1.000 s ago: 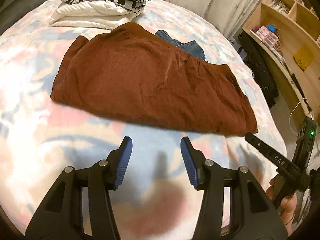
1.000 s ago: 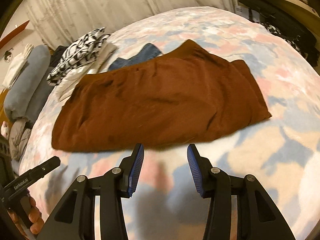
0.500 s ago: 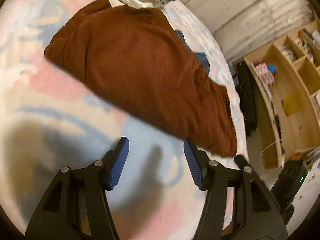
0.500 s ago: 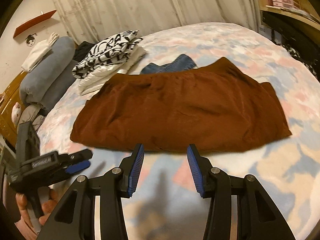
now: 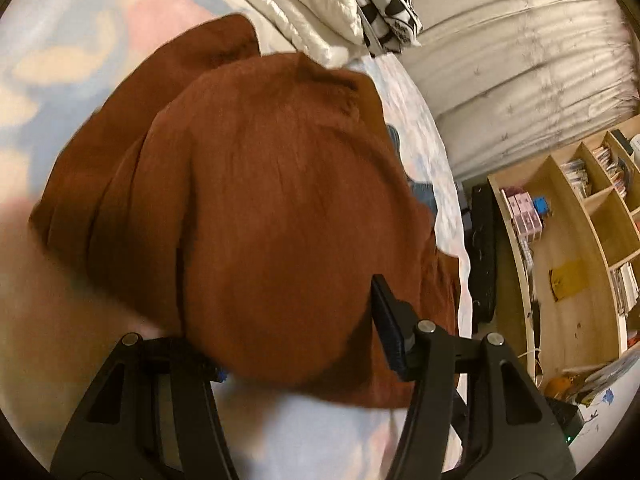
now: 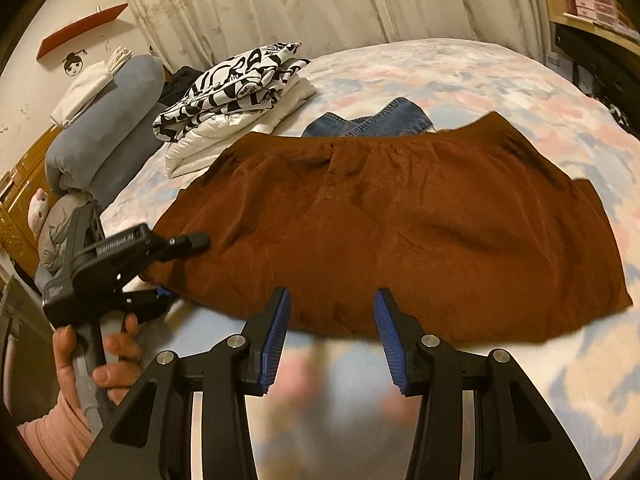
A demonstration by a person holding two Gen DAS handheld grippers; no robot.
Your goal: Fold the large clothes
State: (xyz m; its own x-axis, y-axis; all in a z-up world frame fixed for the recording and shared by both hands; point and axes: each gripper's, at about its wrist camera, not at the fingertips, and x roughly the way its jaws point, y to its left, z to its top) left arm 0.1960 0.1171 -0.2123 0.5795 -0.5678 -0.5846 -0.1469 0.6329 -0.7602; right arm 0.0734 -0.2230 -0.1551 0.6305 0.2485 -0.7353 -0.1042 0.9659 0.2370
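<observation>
A large rust-brown garment [image 6: 400, 232] lies spread flat on the bed. In the left wrist view the garment [image 5: 260, 220] fills the middle, and its near corner bulges between the open jaws of my left gripper [image 5: 304, 332]; the cloth hides the left finger. In the right wrist view the left gripper [image 6: 176, 268] straddles the garment's left corner, one finger above the cloth and one below, jaws apart. My right gripper [image 6: 330, 336] is open and empty, just short of the garment's near hem.
The bed has a pastel patterned cover [image 6: 460, 68]. Folded white and black-and-white clothes [image 6: 240, 92] and blue jeans [image 6: 372, 120] lie behind the garment. Grey pillows [image 6: 104, 120] are at the left. Wooden shelves [image 5: 580, 220] stand beside the bed.
My left gripper has swung to the garment's left corner and pushed its open jaws around the cloth edge. My right gripper has moved closer to the near hem, still open.
</observation>
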